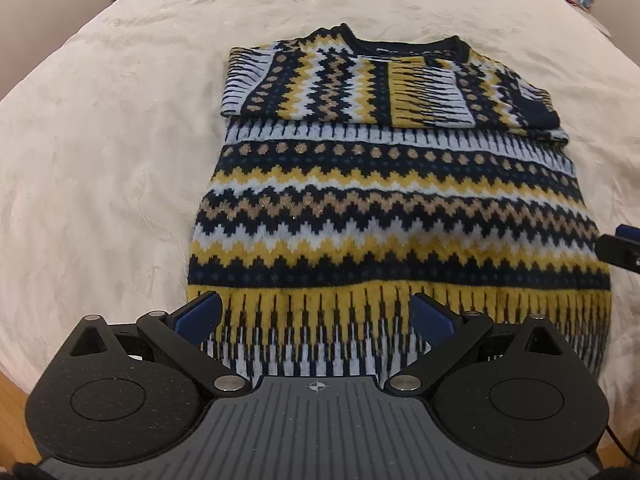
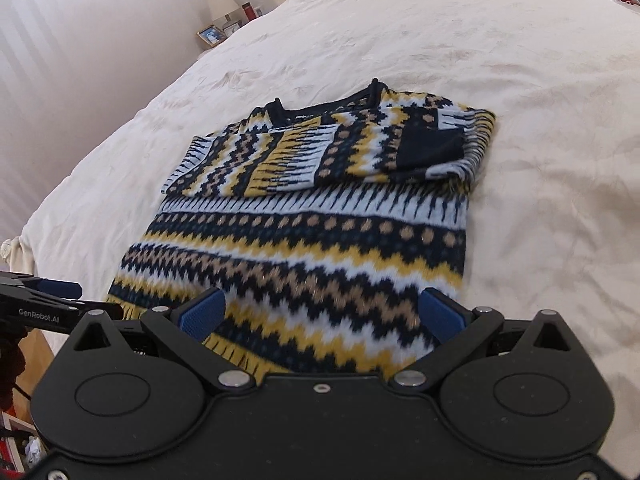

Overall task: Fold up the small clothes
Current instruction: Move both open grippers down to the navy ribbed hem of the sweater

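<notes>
Left wrist view: patterned knit sweater [image 1: 392,216] lies flat on the cream bedspread [image 1: 104,152], hem toward the near edge of the bed, navy collar [image 1: 400,46] toward the far end. Bands of yellow, navy, tan and pale blue zigzags and dots run across the body. Both sleeves are folded in across the chest, forming a layered strip just below the collar; one navy cuff [image 2: 434,146] shows on top in the right wrist view. Left gripper [image 1: 316,314] hovers over the hem near the sweater's near-left corner, blue pads [image 1: 200,314] spread wide, nothing between them. Right gripper [image 2: 322,312] sits over the lower body toward the sweater's right side, fingers likewise wide apart and empty; whether either tool touches the knit cannot be told. Each tool appears at the margin of the other's view. A framed photo [image 2: 211,35] and a lamp [image 2: 221,2] stand on a bedside surface beyond the far left corner of the bed.
</notes>
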Demonstrator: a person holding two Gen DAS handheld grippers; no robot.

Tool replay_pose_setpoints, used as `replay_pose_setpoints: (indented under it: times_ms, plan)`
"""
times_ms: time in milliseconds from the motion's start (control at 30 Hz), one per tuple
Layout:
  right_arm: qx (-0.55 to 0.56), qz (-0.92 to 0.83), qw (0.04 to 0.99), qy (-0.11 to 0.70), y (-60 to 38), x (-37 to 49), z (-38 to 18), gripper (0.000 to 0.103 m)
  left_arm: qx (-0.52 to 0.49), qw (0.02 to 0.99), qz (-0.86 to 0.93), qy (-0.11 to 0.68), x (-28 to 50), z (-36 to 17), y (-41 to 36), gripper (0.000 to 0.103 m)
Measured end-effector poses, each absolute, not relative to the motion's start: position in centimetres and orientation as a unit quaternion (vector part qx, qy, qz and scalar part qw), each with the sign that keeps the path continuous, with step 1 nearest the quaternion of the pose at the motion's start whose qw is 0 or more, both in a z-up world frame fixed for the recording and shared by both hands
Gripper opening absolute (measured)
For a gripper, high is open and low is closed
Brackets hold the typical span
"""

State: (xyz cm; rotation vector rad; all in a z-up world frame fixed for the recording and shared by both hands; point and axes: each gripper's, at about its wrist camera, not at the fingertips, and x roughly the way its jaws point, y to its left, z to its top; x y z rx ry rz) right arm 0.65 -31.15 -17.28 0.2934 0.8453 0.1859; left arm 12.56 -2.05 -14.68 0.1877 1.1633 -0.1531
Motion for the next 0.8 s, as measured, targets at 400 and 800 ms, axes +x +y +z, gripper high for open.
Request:
replay_pose_setpoints:
  times_ms: [400, 800]
  plan:
    - [0.140, 0.044, 0.897, 0.416, -27.8, -5.7, -17.3, 0.103, 0.065, 0.848, -0.100, 0.517, 6.4, -13.8, 2.2, 0.101]
    - [0.150, 0.021, 0.897, 0.416, -23.4, -13.1, -17.7, 0.103, 0.068, 0.844, -0.113, 0.520, 0.2, -15.4, 7.4, 0.101]
